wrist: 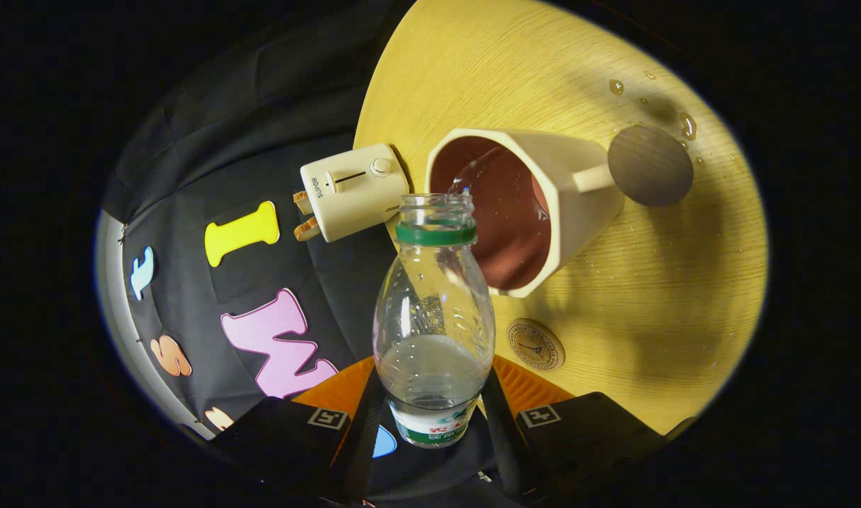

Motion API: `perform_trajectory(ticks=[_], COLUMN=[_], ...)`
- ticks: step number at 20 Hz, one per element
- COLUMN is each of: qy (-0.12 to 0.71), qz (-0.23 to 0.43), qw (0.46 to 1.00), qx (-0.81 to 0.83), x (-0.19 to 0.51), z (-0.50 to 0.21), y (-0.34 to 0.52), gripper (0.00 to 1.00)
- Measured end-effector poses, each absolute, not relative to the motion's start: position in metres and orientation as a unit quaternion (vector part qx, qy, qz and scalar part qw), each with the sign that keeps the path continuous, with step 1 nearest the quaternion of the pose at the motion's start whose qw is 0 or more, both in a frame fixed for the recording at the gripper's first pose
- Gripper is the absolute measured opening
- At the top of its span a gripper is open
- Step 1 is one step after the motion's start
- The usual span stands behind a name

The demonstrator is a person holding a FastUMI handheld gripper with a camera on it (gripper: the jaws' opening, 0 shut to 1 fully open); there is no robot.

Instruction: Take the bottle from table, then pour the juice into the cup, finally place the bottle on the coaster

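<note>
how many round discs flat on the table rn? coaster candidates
2. A dark coaster beyond the cup, beside its handle. A small wooden disc just ahead of the fingers, right of the bottle the gripper clamps. More may be hidden.

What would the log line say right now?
phase: pouring | gripper: shut on bottle | bottle mouth at cup | coaster: bare

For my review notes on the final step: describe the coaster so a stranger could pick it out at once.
Start at the round wooden table, then find the cream cup that the bottle, held between the gripper fingers, is tipped toward. The coaster lies just beyond the cup: a flat, dark grey disc, plain, unlike the smaller printed tan disc near the fingers.
</note>
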State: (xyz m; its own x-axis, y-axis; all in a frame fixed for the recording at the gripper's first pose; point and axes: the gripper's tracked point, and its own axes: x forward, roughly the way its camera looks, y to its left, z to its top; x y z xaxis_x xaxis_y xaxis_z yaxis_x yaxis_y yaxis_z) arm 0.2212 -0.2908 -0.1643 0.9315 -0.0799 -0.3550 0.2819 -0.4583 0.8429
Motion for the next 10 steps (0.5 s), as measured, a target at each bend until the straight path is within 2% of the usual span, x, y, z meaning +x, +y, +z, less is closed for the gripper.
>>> perform_trajectory(ticks=[10], qy=[0.051], qz=[-0.165], qw=[0.479], qx=[0.861], x=[0.2242], z=[-0.1538], y=[-0.2908], gripper=[0.73])
